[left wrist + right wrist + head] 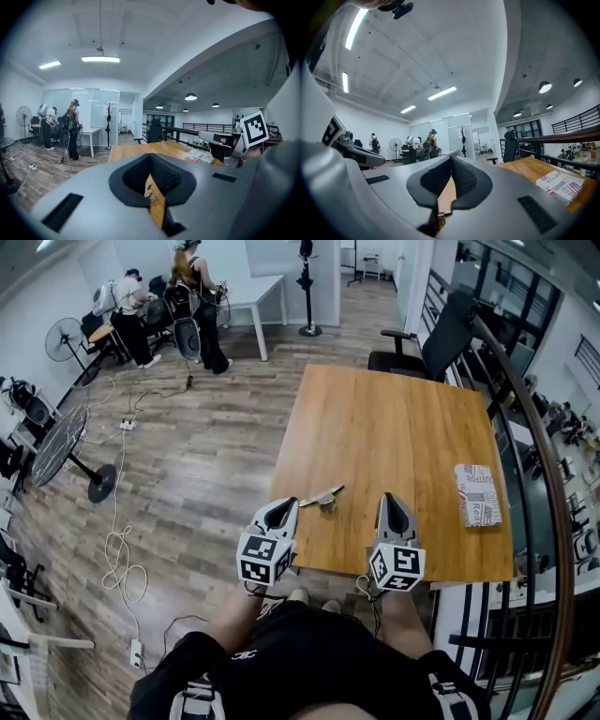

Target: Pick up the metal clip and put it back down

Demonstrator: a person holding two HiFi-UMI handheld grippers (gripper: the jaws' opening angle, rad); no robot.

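The small silver metal clip (322, 495) is seen at lower centre on the brown wooden table (394, 427), between the left gripper (286, 506) and right gripper (392, 501), both closed and empty. It is judged light, stiff and slippery, and is best pinched across its handles.

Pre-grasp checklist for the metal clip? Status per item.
1. Metal clip in view on the table: ok.
2. Left gripper open for a grasp: not ok, shut.
3. Right gripper open for a grasp: not ok, shut.
4. Both grippers empty: ok.
5. Nothing between the grippers and the clip; packet lies apart at the right: ok.
6. Which part of the clip suits a grasp: cannot tell.
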